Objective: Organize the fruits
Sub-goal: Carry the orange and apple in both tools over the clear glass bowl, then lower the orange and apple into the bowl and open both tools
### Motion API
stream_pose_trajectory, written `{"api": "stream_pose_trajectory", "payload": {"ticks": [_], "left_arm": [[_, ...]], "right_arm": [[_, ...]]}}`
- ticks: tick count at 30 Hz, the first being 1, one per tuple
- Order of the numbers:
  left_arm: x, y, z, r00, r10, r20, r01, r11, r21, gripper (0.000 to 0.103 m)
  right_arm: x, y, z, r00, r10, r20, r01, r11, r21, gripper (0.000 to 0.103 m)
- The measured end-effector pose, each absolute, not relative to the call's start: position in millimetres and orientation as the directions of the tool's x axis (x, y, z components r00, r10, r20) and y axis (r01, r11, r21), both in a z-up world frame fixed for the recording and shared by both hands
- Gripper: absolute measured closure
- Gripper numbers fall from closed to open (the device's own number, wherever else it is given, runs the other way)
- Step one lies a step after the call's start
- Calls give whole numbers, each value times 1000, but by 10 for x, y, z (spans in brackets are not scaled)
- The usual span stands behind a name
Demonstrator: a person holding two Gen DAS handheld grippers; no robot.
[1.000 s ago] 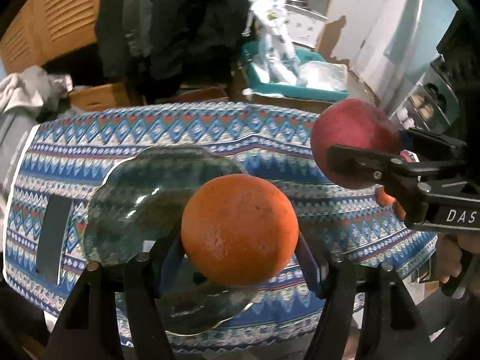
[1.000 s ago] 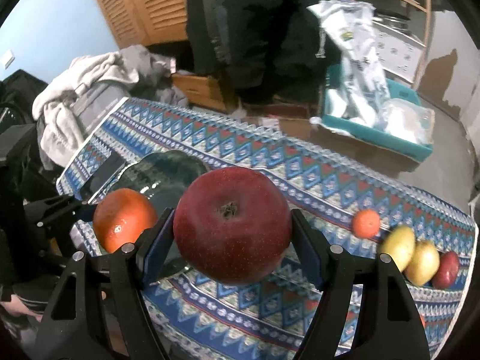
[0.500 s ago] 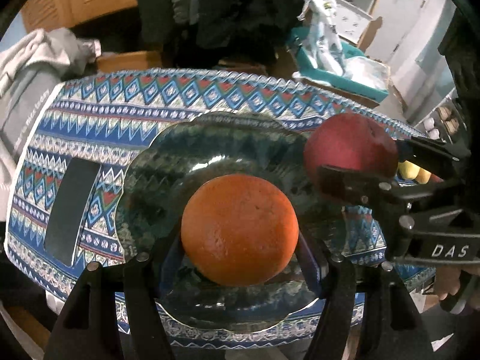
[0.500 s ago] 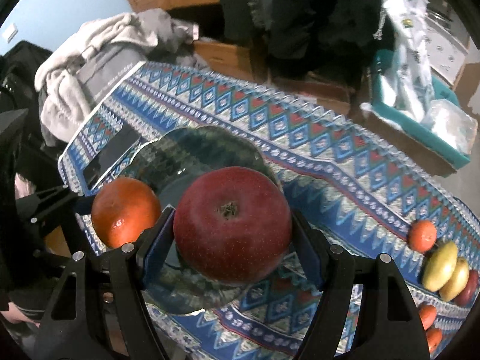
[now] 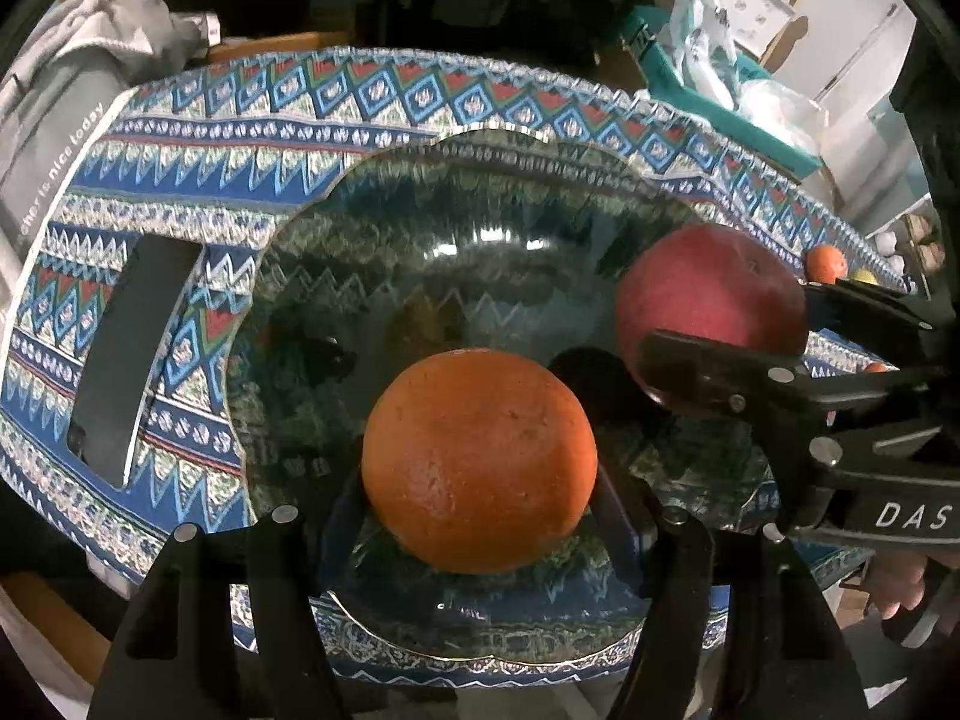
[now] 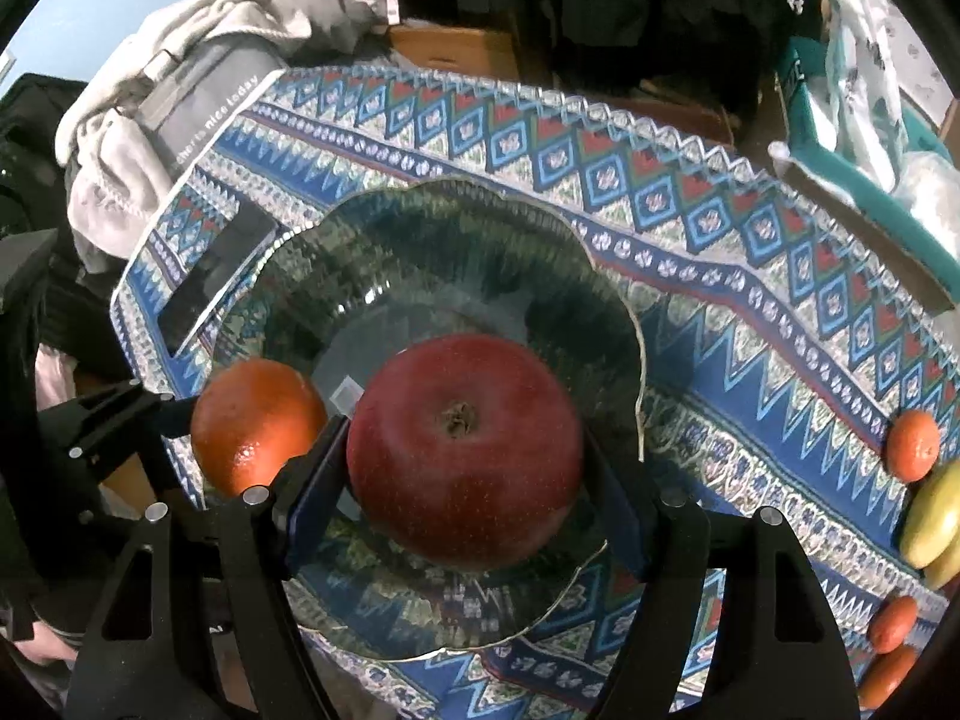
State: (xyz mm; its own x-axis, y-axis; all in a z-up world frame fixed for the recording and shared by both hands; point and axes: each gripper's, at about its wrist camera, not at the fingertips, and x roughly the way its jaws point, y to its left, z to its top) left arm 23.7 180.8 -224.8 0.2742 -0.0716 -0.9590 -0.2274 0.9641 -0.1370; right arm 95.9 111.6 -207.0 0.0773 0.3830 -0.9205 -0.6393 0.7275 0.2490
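Over the glass plate (image 5: pixel 480 192), left gripper (image 5: pixel 480 480) clamps the orange (image 5: pixel 480 459); right gripper (image 6: pixel 465 456) grips the apple (image 6: pixel 465 450); dropped from height, either fruit could roll off the shallow rim.

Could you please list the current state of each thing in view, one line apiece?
Round orange: clamped in the left hand-held gripper, above the plate.
Dark red apple: clamped in the right hand-held gripper, above the plate.
Scalloped green glass plate: flat on the patterned tablecloth, holding no fruit.
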Motion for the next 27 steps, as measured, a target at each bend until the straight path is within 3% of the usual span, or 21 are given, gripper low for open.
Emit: {"api": "stream_pose_trajectory", "payload": {"ticks": [12, 14, 17, 27], "left_arm": [[260, 1810, -2573, 155, -77, -985, -261, 958, -116, 33], [248, 1804, -2530, 175, -58, -983, -262, 960, -103, 32], [246, 1797, -2427, 210, -47, -977, -253, 962, -101, 23], [253, 1742, -2117, 277, -19, -961, -239, 967, -88, 22]], "right_arm": [[919, 1146, -2258, 36, 351, -936, -645, 723, 247, 28], [915, 1155, -2273, 36, 351, -936, -643, 725, 247, 28], [937, 1127, -2217, 44, 391, -919, -626, 728, 280, 28], [986, 927, -1812, 133, 452, -882, -601, 744, 291, 28]]}}
